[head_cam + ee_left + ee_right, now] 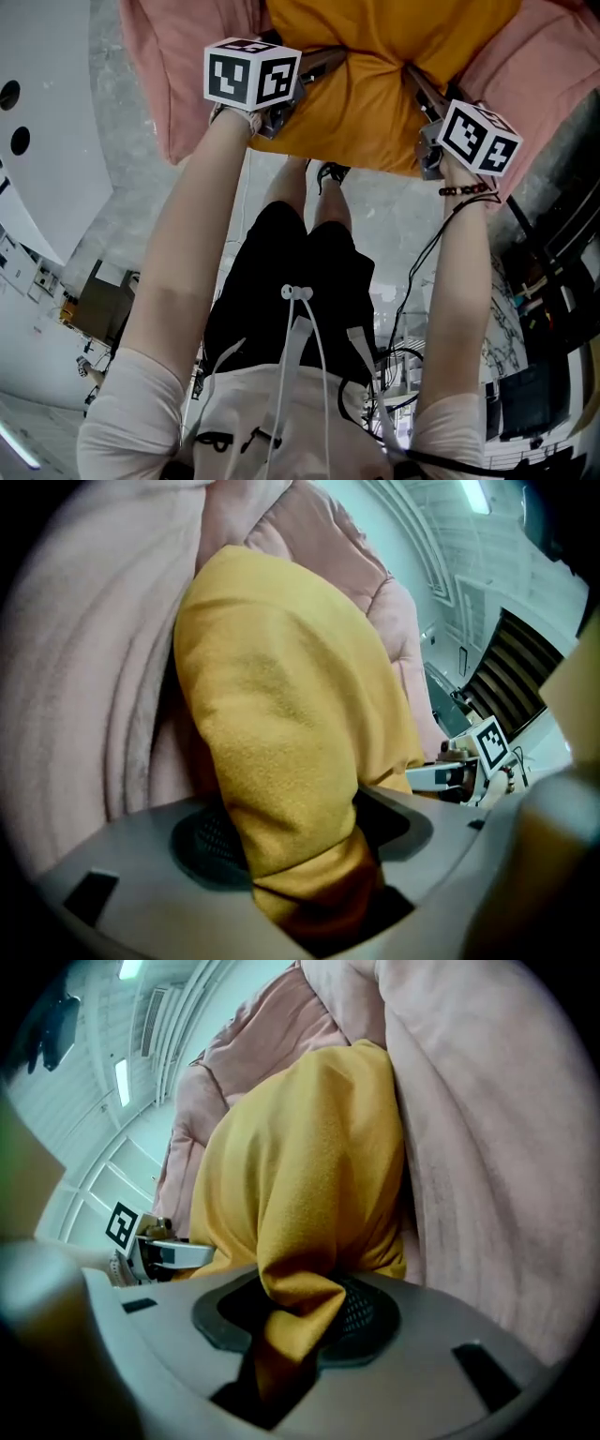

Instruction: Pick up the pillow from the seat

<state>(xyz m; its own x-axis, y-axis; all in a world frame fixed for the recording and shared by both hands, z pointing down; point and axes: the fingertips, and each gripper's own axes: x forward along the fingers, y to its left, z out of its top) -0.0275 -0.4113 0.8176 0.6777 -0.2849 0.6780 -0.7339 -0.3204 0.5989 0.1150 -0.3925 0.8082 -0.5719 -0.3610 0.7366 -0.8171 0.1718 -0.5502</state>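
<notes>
A mustard-yellow pillow (375,84) lies against the pink padded seat (169,75). My left gripper (319,66) pinches the pillow's left edge. My right gripper (419,86) pinches its right edge, and the fabric puckers toward both grips. In the left gripper view a thick fold of the pillow (281,714) is squeezed between the jaws of the left gripper (314,874), and the right gripper (464,771) shows beyond. In the right gripper view a narrower bunch of the pillow (300,1166) is clamped in the right gripper (281,1335). The left gripper (164,1252) shows at that view's left.
The pink seat cushions (94,667) (487,1147) rise on both sides of the pillow. Below are the person's legs (300,262) and white cables (309,347). A white curved panel (37,141) stands at the left, and dark equipment (544,281) at the right.
</notes>
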